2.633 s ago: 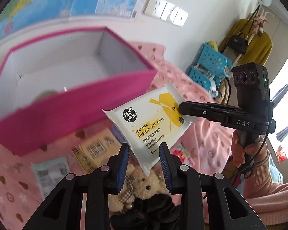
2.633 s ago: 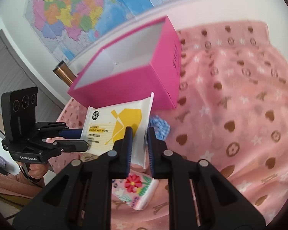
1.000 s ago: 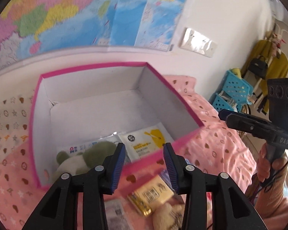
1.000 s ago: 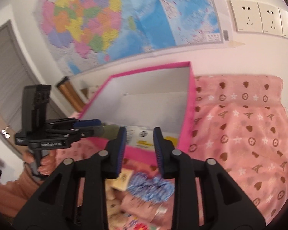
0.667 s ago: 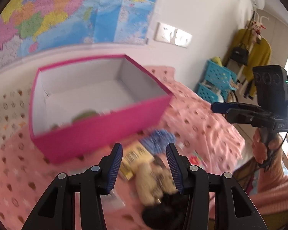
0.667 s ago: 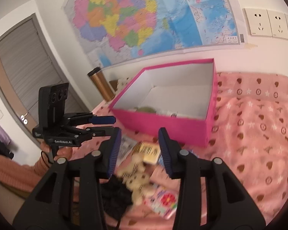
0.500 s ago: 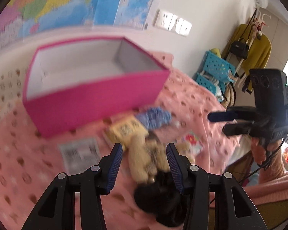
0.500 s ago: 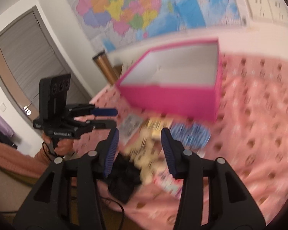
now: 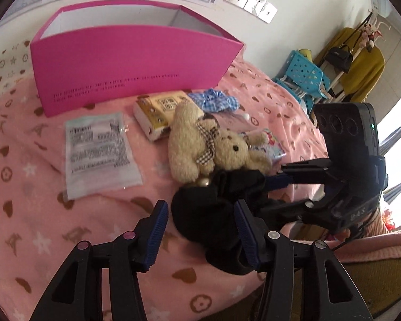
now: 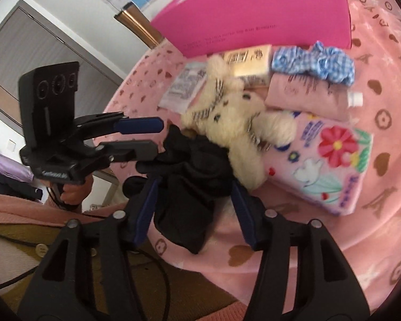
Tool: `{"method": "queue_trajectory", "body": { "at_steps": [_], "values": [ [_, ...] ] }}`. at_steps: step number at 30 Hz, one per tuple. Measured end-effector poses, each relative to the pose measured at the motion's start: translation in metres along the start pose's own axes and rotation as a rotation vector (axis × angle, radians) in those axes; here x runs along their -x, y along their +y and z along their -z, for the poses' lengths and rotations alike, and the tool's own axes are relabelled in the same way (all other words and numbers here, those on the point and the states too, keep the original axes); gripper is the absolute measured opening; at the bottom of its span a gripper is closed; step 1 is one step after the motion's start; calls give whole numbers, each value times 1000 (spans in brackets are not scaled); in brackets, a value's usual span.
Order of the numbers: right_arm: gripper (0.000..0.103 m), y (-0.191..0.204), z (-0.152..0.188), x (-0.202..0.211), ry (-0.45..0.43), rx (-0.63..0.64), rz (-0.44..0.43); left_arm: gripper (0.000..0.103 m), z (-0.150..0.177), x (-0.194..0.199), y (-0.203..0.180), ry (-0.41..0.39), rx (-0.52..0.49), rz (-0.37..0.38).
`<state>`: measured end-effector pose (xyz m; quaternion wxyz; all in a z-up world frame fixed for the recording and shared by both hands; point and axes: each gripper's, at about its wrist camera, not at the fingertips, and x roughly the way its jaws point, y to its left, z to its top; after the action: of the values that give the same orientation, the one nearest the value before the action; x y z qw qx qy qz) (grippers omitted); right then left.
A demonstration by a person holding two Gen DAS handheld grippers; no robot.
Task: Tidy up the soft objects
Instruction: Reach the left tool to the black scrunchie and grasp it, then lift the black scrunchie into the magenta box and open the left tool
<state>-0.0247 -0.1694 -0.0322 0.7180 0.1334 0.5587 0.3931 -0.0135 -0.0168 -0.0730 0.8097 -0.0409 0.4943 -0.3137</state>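
A black soft fabric item lies at the near edge of the pink blanket; it also shows in the right wrist view. My left gripper is open with its fingers on either side of it. My right gripper is open and straddles the same item from the other side. A beige teddy bear lies just behind the black item and touches it. The pink box stands open at the back.
In front of the box lie a grey-white packet, a yellow tissue pack, a blue checked scrunchie, a pink tube and a flowered tissue pack. The blanket's front edge is right under both grippers.
The wet wipes pack that both grippers held now lies out of sight in the box. Both grippers have opened, come back from the box and dropped low around the black item.
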Motion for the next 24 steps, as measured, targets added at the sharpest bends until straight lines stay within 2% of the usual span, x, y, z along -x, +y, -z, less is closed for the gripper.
{"method": "queue_trajectory", "body": {
  "at_steps": [6, 7, 8, 13, 19, 24],
  "values": [
    [58, 2, 1, -6, -38, -2, 18, 59, 9, -2, 8, 34, 39, 45],
    [48, 4, 1, -8, -40, 6, 19, 59, 9, -3, 8, 40, 45, 51],
    [33, 7, 1, -9, -43, 16, 27, 59, 11, -4, 9, 51, 50, 64],
    [19, 17, 3, -6, -57, 60, 25, 65, 17, -6, 7, 67, 59, 125],
    [16, 32, -1, 12, -121, 106, -5, 65, 17, -7, -2, 73, 49, 160],
    [16, 48, -9, 26, -160, 160, -24, 64, 10, 5, -10, 19, 22, 171]
  ]
}}
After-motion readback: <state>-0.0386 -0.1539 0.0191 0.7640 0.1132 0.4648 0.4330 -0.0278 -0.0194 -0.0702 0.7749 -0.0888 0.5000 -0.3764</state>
